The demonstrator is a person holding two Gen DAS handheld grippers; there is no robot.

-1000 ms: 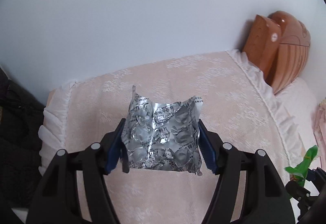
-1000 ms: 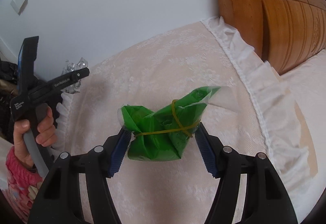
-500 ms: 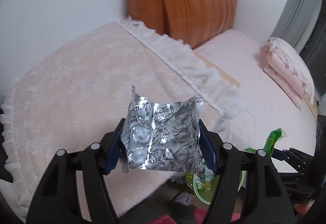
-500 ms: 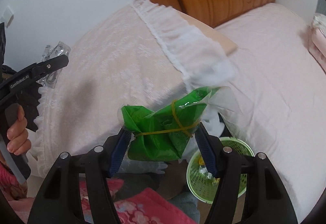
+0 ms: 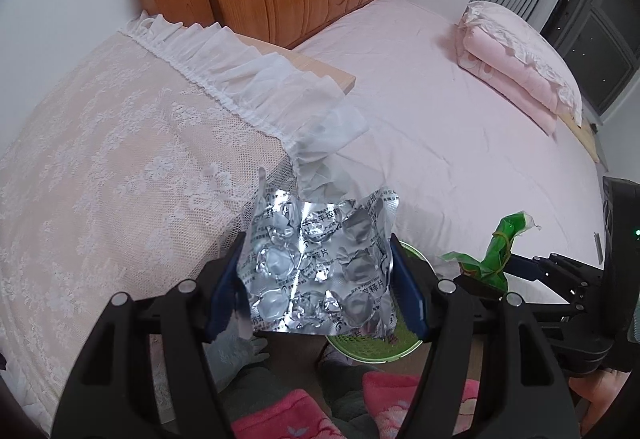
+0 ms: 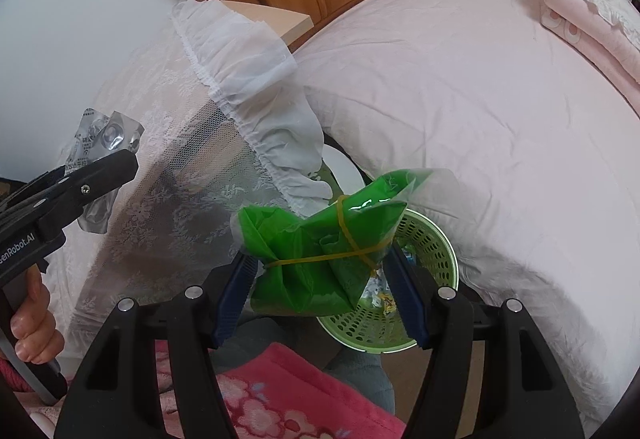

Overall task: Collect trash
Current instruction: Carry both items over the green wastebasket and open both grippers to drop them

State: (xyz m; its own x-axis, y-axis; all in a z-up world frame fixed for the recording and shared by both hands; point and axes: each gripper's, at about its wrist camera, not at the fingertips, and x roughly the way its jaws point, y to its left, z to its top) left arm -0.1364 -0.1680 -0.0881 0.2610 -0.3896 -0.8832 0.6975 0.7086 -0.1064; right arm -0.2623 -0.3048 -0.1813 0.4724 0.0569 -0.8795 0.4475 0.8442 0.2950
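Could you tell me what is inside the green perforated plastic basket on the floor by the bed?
Inside the green perforated plastic basket, a few small scraps show, white and yellow. The crumpled green plastic bag in the right gripper covers most of the interior.

- The green basket [image 5: 368,353] shows only as a sliver of rim in the left wrist view; the blister pack [image 5: 320,267] and the left tool [image 5: 318,289] cover the rest.
- In the right wrist view, the green bag [image 6: 316,259] hides the near-left part of the basket [image 6: 432,239], and its contents are too small to identify.
- Print on the blister pack is too crumpled to read.
- The right tool [image 5: 486,277] is cut off by the frame's right edge.
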